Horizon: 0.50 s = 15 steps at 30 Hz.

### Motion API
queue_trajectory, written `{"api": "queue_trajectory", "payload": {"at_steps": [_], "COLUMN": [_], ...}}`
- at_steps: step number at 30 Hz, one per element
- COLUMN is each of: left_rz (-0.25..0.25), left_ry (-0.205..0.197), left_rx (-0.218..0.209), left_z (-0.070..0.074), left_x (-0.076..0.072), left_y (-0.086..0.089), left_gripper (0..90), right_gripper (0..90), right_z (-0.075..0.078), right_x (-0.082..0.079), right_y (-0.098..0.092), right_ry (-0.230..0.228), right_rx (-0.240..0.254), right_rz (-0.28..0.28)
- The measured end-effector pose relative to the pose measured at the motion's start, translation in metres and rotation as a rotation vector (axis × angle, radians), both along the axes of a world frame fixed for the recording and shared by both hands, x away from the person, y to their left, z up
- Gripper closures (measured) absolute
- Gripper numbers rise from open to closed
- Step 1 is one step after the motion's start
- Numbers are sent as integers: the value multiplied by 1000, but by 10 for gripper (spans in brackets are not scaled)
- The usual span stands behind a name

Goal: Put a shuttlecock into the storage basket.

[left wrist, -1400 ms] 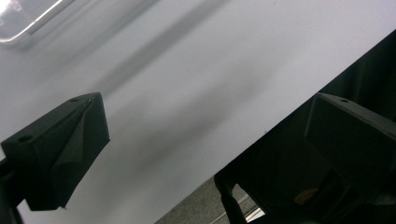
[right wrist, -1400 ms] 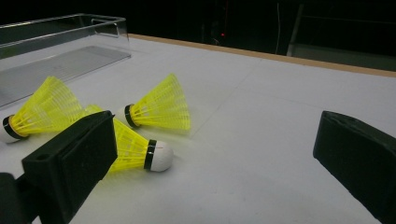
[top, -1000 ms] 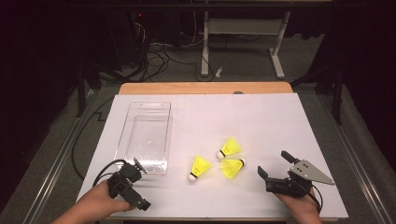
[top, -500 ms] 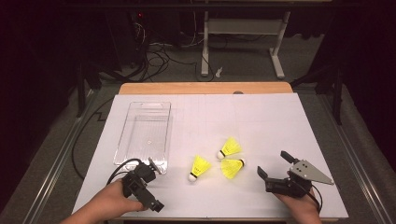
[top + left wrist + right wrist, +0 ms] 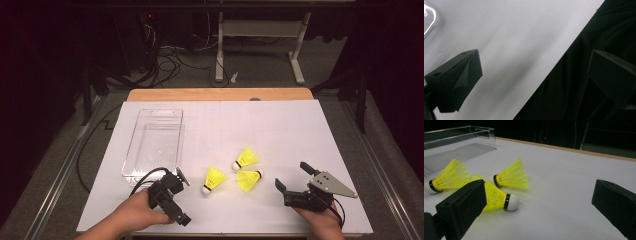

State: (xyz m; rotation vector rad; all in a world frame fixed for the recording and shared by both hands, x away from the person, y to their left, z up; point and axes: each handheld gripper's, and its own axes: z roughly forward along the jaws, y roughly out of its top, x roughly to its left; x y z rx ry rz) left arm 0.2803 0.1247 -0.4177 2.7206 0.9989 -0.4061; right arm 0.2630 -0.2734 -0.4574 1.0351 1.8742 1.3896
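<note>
White paper covers the table point(image 5: 300, 130), whose wooden far edge shows in front of a dark floor strewn with cables and the legs of a stand. Farthest left on the sheet lies a clear plastic tray point(image 5: 131, 155), long side running away from the person, with nothing inside it. Just beyond its near end, close to the table's front edge, the left gripper point(image 5: 182, 200) is held low in the person's left hand point(image 5: 132, 216), turned so that its jaws point toward the near right; its cable loops back toward the tray. In the left gripper view its two black jaws stand wide apart with only white paper and the dark drop past the table edge between them, so they are released and hold nothing, and a rounded corner of the tray shows at the upper left. Right of that gripper, three yellow shuttlecocks lie on their sides near the middle of the front half: the left shuttlecock point(image 5: 213, 179) with its white cork toward the person, the far shuttlecock point(image 5: 245, 158) with its cork to the left, and the near shuttlecock point(image 5: 249, 180) with its cork to the right. Farther right, well apart from them, the right gripper point(image 5: 292, 177) rests near the front edge, jaws spread wide and empty, aimed toward the shuttlecocks.
</note>
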Motion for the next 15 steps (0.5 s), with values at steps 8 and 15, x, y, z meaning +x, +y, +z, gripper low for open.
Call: {"api": "queue_trajectory", "payload": {"at_steps": [8, 15], "left_rz": [-33, -47], "left_ry": [-5, -24], "left_rx": [-3, -4], "left_z": [-2, -3], "left_x": [1, 3], "left_y": [-19, -32], "left_gripper": [6, 6], "right_gripper": [5, 5], "right_z": [0, 0], "right_x": [0, 0], "right_y": [0, 0], "right_ry": [0, 0], "right_rx": [3, 2], "right_rz": [0, 4]}}
